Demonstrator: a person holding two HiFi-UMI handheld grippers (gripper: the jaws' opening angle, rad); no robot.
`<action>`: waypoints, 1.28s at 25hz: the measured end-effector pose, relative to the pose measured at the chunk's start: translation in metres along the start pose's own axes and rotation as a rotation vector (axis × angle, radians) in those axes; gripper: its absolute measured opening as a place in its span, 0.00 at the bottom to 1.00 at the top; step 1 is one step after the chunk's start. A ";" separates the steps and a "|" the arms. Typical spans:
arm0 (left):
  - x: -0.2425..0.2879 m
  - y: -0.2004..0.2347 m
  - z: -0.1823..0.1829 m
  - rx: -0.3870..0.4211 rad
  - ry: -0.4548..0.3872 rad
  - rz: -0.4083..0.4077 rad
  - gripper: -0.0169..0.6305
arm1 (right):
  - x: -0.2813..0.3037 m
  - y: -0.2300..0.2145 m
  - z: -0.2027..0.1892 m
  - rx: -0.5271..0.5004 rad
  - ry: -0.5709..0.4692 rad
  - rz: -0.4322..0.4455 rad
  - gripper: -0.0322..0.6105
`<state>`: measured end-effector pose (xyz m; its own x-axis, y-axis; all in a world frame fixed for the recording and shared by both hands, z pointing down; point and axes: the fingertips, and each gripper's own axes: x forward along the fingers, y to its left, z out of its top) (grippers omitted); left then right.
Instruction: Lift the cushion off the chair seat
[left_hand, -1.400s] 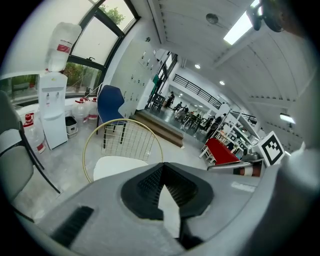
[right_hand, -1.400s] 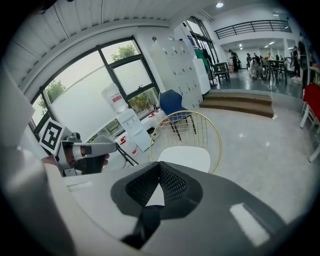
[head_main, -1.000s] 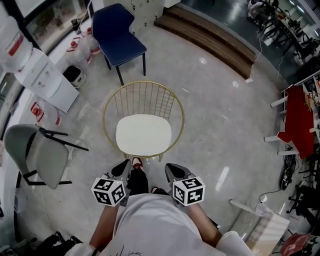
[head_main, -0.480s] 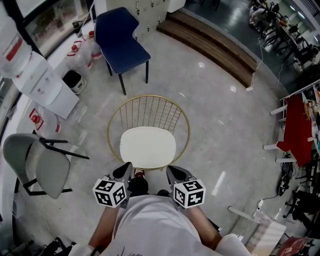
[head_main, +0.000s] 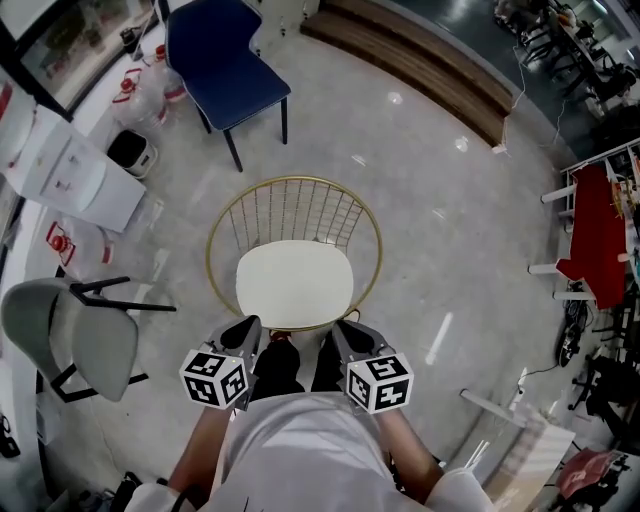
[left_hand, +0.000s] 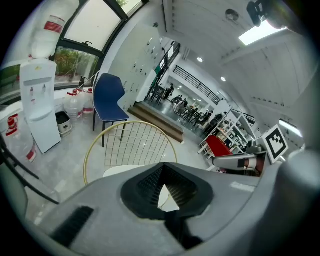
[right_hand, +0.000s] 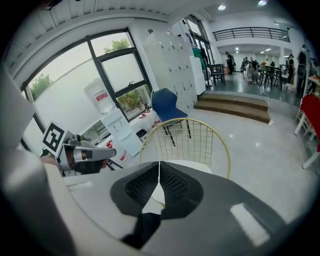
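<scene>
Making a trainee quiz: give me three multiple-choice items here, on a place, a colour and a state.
1. The rounded cream cushion lies: A on the floor; B on the gold wire chair's seat; C against a wall.
2. The plastic chair beyond is: A red; B green; C dark blue.
3. The left gripper and right gripper jaws are: A shut, empty; B wide open; C clamping the cushion.
Answers: B, it fills the seat; C, head view shows blue; A, tips meet with nothing between.
</scene>
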<state>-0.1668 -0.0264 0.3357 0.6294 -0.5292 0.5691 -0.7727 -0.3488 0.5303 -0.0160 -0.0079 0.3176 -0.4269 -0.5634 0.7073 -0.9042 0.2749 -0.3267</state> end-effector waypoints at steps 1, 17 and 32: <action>0.003 0.002 -0.003 0.000 0.013 0.004 0.02 | 0.001 -0.004 -0.003 0.013 0.004 -0.002 0.07; 0.060 0.058 -0.038 -0.080 0.072 0.132 0.02 | 0.057 -0.073 -0.036 0.068 0.123 -0.045 0.06; 0.092 0.084 -0.073 -0.143 0.082 0.145 0.02 | 0.101 -0.117 -0.066 0.145 0.148 -0.095 0.08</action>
<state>-0.1673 -0.0483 0.4782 0.5215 -0.4987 0.6923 -0.8399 -0.1573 0.5194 0.0471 -0.0452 0.4684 -0.3434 -0.4579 0.8200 -0.9369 0.1056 -0.3334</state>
